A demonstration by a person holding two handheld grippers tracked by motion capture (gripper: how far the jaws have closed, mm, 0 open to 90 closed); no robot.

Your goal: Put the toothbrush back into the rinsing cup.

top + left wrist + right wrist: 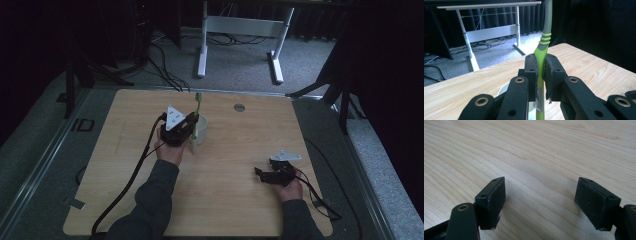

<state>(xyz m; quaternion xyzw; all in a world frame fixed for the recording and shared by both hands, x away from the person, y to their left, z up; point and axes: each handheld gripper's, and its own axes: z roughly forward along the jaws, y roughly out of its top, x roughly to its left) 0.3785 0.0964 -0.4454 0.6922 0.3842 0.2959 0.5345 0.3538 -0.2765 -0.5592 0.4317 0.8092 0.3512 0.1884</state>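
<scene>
Looking like a lab recording bay. Black curtains point(30, 40) are hanging all round, cables point(165, 70) are trailing over grey carpet point(240, 62), and a white desk frame point(240, 30) is standing beyond the left gripper point(187, 127).

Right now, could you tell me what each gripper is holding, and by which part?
The left gripper clamps the toothbrush by its green handle, above the cup. The right gripper is open and holds nothing.

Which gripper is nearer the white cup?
Left. The left gripper is right at the white cup, clamping the green toothbrush above it; the right gripper rests open, far off on the table.
</scene>
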